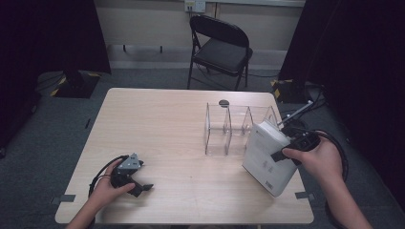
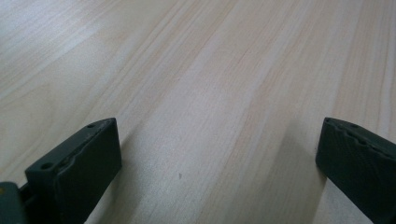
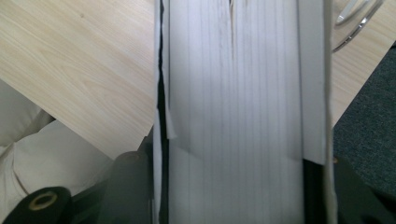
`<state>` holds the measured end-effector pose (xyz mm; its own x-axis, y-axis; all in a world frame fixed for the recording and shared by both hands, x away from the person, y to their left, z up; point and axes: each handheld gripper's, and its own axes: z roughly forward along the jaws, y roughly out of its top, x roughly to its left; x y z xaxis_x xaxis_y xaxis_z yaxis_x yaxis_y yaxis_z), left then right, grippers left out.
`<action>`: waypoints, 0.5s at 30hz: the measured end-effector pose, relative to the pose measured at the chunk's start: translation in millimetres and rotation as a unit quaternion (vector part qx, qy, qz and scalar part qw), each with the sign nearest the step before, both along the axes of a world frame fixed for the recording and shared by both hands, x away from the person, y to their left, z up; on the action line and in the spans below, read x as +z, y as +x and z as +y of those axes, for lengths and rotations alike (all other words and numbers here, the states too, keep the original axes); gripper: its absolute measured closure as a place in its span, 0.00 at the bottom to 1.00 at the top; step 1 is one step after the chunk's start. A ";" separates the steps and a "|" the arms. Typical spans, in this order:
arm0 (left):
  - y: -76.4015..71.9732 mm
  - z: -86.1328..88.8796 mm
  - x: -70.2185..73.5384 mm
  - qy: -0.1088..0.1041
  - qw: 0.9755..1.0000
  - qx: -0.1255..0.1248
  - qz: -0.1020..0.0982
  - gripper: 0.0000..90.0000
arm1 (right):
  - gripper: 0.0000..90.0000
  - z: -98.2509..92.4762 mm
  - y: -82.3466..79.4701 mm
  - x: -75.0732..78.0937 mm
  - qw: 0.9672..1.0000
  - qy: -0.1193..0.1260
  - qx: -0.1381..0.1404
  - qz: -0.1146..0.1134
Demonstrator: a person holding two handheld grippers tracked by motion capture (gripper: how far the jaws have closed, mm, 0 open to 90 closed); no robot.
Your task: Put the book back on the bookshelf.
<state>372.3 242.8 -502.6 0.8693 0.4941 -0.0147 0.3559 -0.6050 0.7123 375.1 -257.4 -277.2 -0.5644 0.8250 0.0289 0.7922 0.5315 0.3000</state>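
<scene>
A thick white book [image 1: 265, 157] is tilted over the table's right front, spine side up, with my right gripper [image 1: 281, 153] shut on it from the right. In the right gripper view the book's page edges [image 3: 233, 93] run up between the two black jaws of my right gripper [image 3: 233, 191], which press on both covers. A clear acrylic rack [image 1: 229, 126] with several upright dividers stands just left of the book, behind it. My left gripper [image 1: 139, 185] rests near the table's left front edge. In the left gripper view, my left gripper [image 2: 219, 158] stands open over bare wood.
The light wooden table [image 1: 167, 119] has a small dark disc [image 1: 223, 102] behind the rack. A black folding chair [image 1: 219, 45] stands beyond the far edge. Dark curtains hang at both sides. The table's right edge and grey carpet [image 3: 369, 140] lie close beside the book.
</scene>
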 end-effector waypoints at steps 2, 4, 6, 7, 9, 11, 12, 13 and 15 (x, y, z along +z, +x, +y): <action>0.0 0.0 0.0 0.000 1.000 0.000 0.000 0.00 | 0.58 -3.4 -0.2 0.1 1.000 0.004 -0.002 -0.002; 0.0 0.0 0.0 0.000 1.000 0.000 0.000 0.00 | 0.58 -6.8 -0.5 0.3 1.000 0.007 -0.006 -0.001; 0.0 0.0 0.0 0.000 1.000 0.000 0.000 0.00 | 0.58 -8.4 -0.5 0.8 1.000 0.008 -0.008 0.003; 0.2 0.2 0.2 0.002 1.000 -0.001 0.000 0.00 | 0.58 -10.9 -1.2 0.7 1.000 0.007 -0.013 0.001; 0.1 0.2 0.2 0.001 1.000 -0.001 0.000 0.00 | 0.58 -13.5 -1.4 0.7 1.000 0.005 -0.015 -0.002; 0.1 0.2 0.2 0.001 1.000 -0.001 0.000 0.00 | 0.58 -16.3 -1.6 1.3 1.000 0.007 -0.019 -0.002; 0.1 0.2 0.2 0.001 1.000 -0.001 0.000 0.00 | 0.58 -16.3 -1.6 1.3 1.000 0.007 -0.019 -0.002; 0.1 0.2 0.2 0.001 1.000 -0.001 0.000 0.00 | 0.58 -19.2 -1.8 1.9 1.000 0.009 -0.023 -0.002; 0.1 0.2 0.2 0.001 1.000 -0.001 0.000 0.00 | 0.58 -20.4 -1.9 2.1 1.000 0.009 -0.024 -0.003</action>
